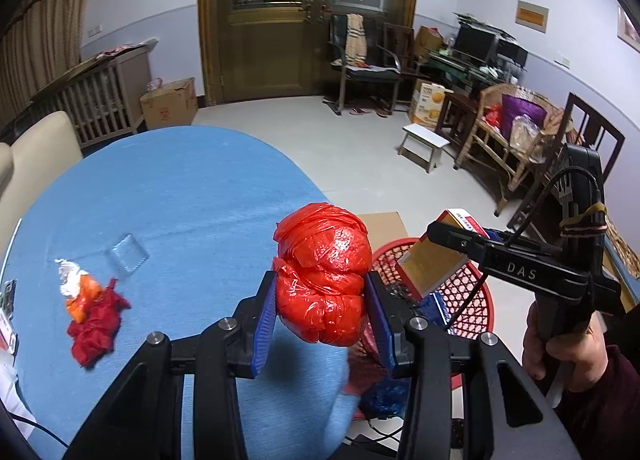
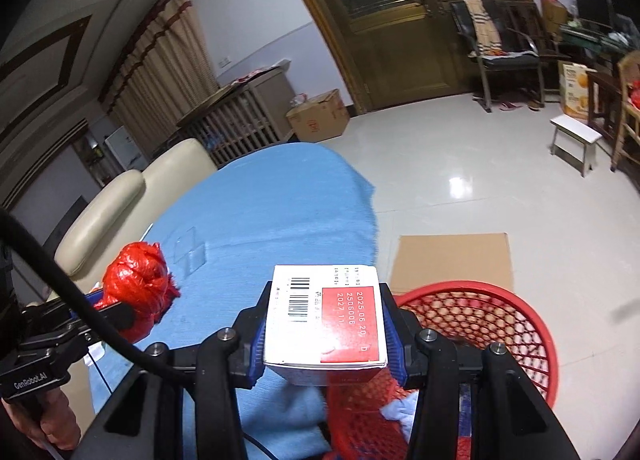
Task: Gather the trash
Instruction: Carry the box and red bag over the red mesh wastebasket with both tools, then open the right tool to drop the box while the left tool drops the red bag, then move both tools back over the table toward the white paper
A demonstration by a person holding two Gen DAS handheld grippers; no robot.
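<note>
Red crinkled plastic, a tied-up bag wadded into a ball point(image 1: 324, 276), sits clamped between the blue pads of the left gripper point(image 1: 322, 300), poised right at the table's edge with the red mesh basket point(image 1: 460, 292) just beyond and below it. The right gripper point(image 2: 326, 324) is closed on a white-and-red carton point(image 2: 326, 316), held over the same edge of the blue tablecloth point(image 2: 260, 212), the basket rim point(image 2: 500, 292) close on its right. The risk I see is crowding: both hands head for one basket mouth, and in the left view the right gripper point(image 1: 456, 236) with its carton point(image 1: 432, 260) already hangs over the basket beside the ball, so the two could knock together or one load could glance off the rim onto the floor. The slick plastic could also slip from the pads, or cling when released. The dangling black cable point(image 2: 80, 300) near the left gripper point(image 2: 100, 312) might snag. More trash, a red-and-orange wrapper clump with white tissue point(image 1: 90, 312), lies toward the table's left side, well apart. Open floor and a flat cardboard sheet point(image 2: 452, 260) lie beyond the basket, leaving room on that side.
</note>
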